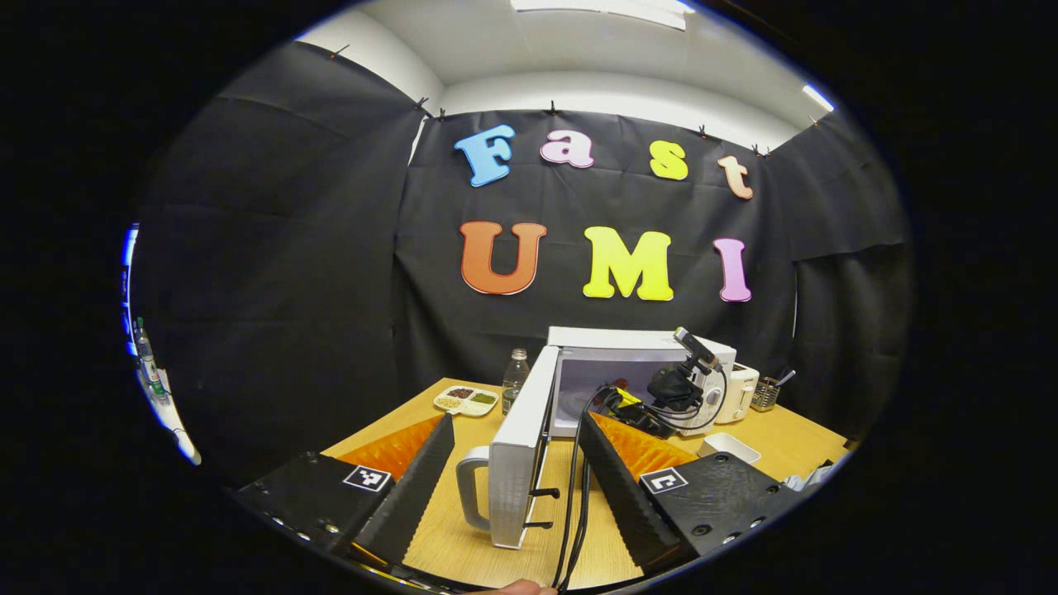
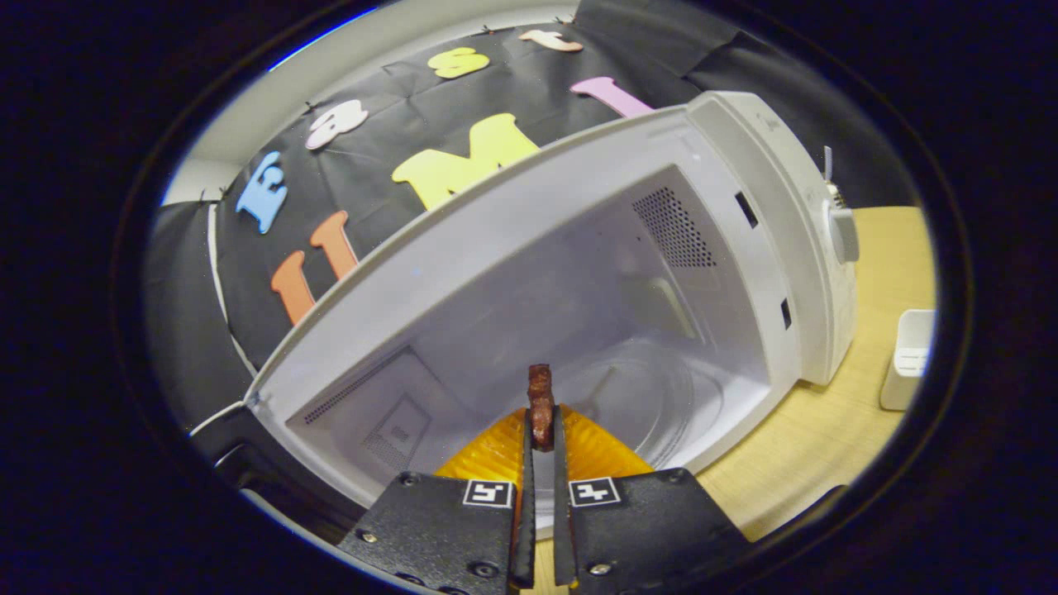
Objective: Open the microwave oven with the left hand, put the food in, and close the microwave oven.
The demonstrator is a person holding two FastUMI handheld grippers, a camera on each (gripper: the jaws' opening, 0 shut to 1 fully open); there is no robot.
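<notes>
Microwave (image 1: 636, 372) open at the surface's (image 1: 463, 537) far edge.
Your left tongs (image 1: 517, 430) gape wide, empty; your right tongs (image 2: 541, 430) pinch the food (image 2: 540, 397) inside the cavity.

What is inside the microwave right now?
The microwave cavity holds a clear glass turntable with nothing resting on it. The right hand-held gripper holds a brown piece of food at the opening. Its fingers hide part of the cavity floor.

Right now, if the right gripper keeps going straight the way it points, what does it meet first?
The way looks free into the open microwave. The right gripper, shut on the food, would probably reach the glass turntable or back wall first; depth is unclear.
</notes>
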